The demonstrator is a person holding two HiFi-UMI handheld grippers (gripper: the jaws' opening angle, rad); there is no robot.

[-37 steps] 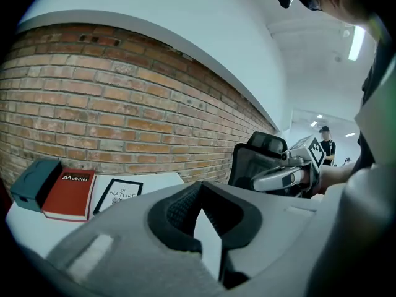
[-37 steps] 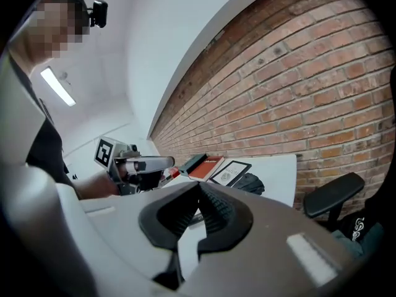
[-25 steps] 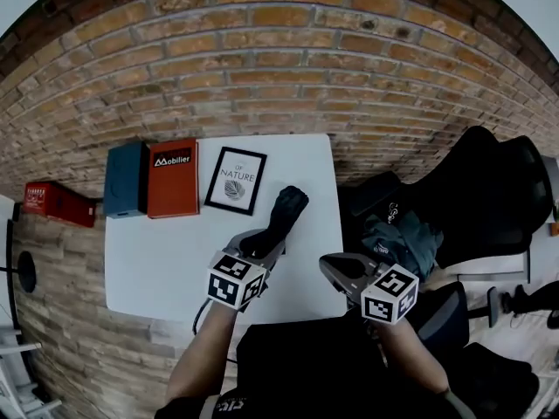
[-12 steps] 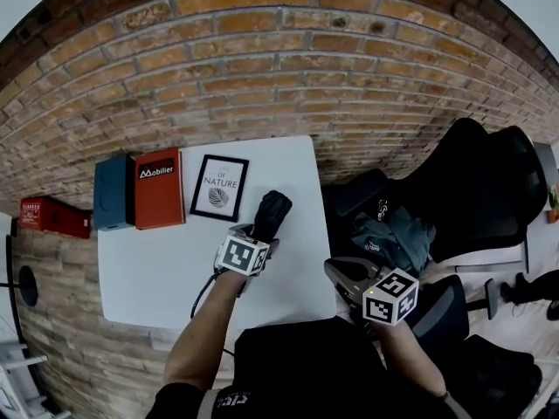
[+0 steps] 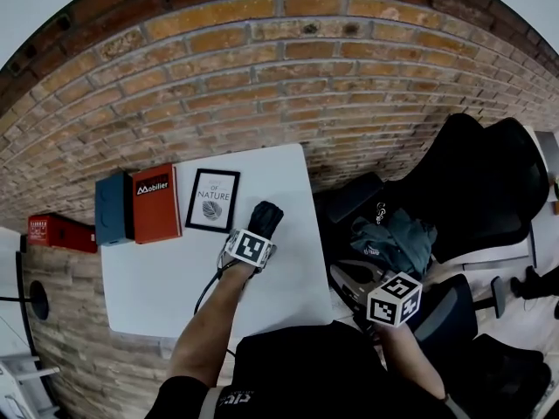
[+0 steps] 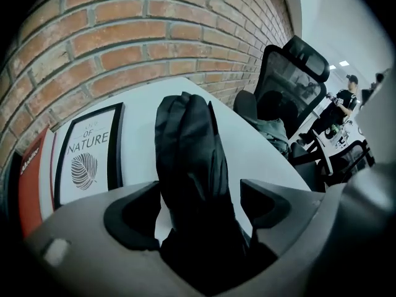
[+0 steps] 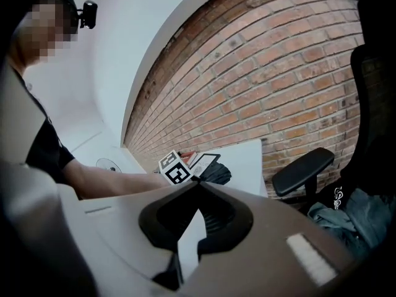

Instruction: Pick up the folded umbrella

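Beyond my left jaws, a brick wall (image 5: 288,68) fills the whole background, running right along the far edge of the white table (image 5: 157,278) I'm working over. Off to the right of the jaws, past the table's edge, sits a black office chair (image 5: 472,182) with a teal garment (image 5: 393,238) heaped by it, none of my concern.

On the table, to the left of the jaws, a blue box (image 5: 112,208) and a red book (image 5: 155,203) lie side by side. Nearer in is a framed print (image 6: 86,159), just beside the target but apart from it.

And there it is: the folded umbrella (image 6: 189,147), black, lying flat on the table and running straight away from me. Its near end is right between the jaws of the left gripper (image 6: 198,193). Those jaws are opening, wide now, with a gap showing on either side of the fabric, so no squeeze on it yet.

My call: sink until both jaw tips straddle the thick body, centre it, then close firmly, because those loose folds look likely to give and slip. Lift straight up, clear of the print.

Right gripper (image 7: 199,184), off beside the table's right edge, has its jaws closed together on nothing; I'd leave it parked.
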